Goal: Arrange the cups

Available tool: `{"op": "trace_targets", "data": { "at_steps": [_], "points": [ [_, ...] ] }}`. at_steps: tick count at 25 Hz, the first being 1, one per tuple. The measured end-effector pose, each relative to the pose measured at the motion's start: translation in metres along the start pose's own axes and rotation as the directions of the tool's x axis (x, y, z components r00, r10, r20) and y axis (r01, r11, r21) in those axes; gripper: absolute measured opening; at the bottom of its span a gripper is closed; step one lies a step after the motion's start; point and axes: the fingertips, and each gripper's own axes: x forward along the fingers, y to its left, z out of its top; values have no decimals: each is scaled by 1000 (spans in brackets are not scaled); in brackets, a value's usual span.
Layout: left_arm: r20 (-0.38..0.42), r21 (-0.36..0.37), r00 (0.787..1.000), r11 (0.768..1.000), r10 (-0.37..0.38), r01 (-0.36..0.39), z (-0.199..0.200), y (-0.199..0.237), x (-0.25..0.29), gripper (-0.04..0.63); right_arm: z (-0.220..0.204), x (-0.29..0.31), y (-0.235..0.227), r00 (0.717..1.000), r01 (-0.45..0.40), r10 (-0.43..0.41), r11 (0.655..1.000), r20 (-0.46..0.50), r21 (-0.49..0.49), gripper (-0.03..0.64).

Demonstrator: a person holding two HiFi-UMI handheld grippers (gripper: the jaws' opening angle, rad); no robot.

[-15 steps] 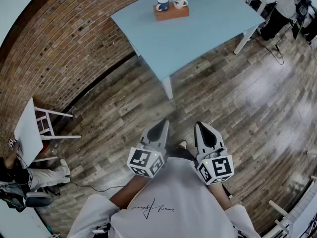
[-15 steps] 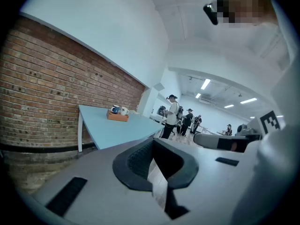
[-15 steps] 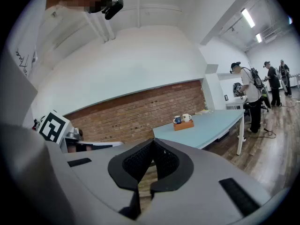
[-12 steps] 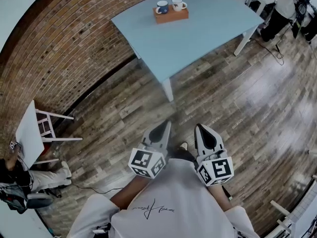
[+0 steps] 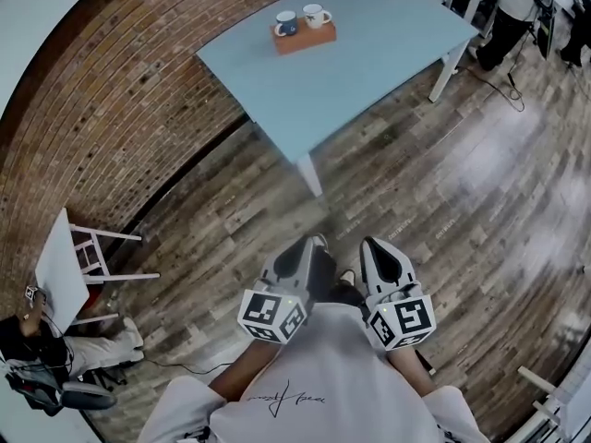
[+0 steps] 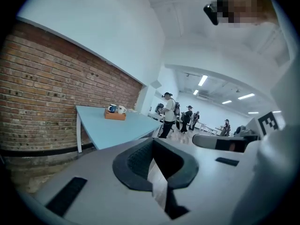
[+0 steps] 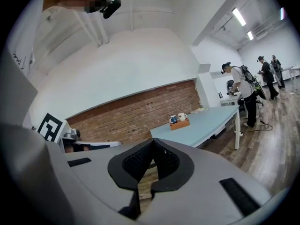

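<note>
cups [image 5: 315, 15] far from closed left tongs [image 6: 152, 140], right tongs [image 7: 152, 141]

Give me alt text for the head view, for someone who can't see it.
Seen from above, a person standing on a wooden floor holds the left gripper and right gripper close to the body, both shut and empty. Ahead, beside a brick wall, a light blue table bears a wooden tray with a blue cup and a white cup.
</note>
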Motion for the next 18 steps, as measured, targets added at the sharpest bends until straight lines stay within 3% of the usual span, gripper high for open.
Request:
{"op": "trace_targets", "data": {
  "at_steps": [10,15,18],
  "points": [
    [-6,-14,999,999,-47,46,5,1,32,8,4,16,-10,999,-35,35,999,2,22,21],
    [62,-17,997,999,-49,50,25,11,52,8,16,35,-22,999,-36,36,999,9,15,21],
    [58,-8,998,999,-40,41,32,18,70,8,20,49,-33,999,-33,33,999,0,17,21]
  ]
}}
